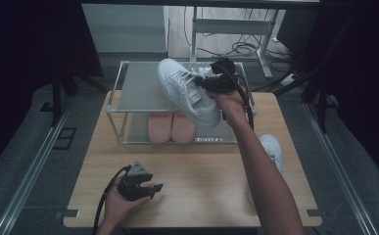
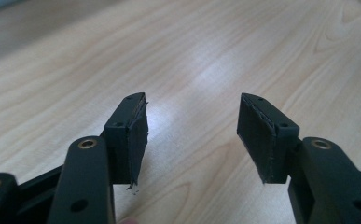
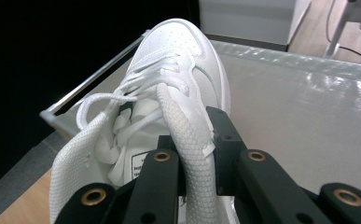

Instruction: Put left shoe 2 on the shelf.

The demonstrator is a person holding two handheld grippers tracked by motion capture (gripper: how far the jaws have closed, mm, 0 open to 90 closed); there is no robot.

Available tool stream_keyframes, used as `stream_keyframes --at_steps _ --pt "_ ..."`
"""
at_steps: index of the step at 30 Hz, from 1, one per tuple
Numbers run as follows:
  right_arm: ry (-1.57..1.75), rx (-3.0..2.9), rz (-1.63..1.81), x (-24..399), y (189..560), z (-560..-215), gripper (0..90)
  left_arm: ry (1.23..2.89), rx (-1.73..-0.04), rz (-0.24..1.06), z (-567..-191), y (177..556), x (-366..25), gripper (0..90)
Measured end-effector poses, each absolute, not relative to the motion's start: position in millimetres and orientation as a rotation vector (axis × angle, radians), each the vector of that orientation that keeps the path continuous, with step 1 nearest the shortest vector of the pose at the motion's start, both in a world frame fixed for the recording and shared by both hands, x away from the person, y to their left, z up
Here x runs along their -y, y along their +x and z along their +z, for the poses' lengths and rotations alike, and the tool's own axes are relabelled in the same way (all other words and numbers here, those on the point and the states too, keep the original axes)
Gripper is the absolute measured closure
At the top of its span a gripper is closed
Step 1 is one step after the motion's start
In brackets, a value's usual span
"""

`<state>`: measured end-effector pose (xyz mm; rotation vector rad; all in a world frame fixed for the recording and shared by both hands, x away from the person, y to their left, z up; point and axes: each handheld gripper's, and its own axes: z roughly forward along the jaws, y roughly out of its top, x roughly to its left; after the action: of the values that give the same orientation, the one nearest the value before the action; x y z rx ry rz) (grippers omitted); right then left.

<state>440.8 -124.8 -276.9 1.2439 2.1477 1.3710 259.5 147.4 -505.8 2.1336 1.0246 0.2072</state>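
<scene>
White leather and mesh make up the sneaker [image 1: 189,93] that the right gripper [image 1: 220,81] carries over the top shelf of the rack [image 1: 133,93]. In the high view the shoe hangs tilted, its toe pointing away toward the far edge of the rack and its heel lower, near the rack's front rail. The right gripper's fingers [image 3: 225,140] are clamped on the padded collar at the side of the shoe's opening: in the right gripper view one finger sits inside the shoe and the other outside it, with the mesh edge pinched between them. The laces [image 3: 122,100] lie loose over the tongue, and a printed label shows inside the shoe. Below the toe lies the grey panel of the top shelf, framed by metal rails.

On the lower shelf of the rack a pair of pink slippers [image 1: 171,127] sits side by side. A second white sneaker [image 1: 271,149] lies on the wooden worktop [image 1: 197,171] to the right of the person's right forearm, partly hidden by it.

Near the front left of the worktop the left gripper [image 1: 150,188] rests low in the person's left hand [image 1: 121,205], well apart from the rack. Its fingers [image 2: 131,135] stand wide apart with nothing between them; the left gripper view shows bare wood grain in the gap.
</scene>
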Motion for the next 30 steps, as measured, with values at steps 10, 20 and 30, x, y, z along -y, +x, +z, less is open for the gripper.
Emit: stream_keyframes --at_steps 10,20,30 --pt "1.321 -2.104 1.336 113 468 -275 82.6 2.148 -0.991 0.219 -507 259 -144 43.6" --pt "1.438 -2.044 1.331 93 493 -278 82.5 2.139 -1.001 0.205 -508 259 -144 43.6" --pt "1.569 -1.945 1.306 78 515 -280 82.4 2.136 -1.001 0.203 -509 259 -143 43.6"
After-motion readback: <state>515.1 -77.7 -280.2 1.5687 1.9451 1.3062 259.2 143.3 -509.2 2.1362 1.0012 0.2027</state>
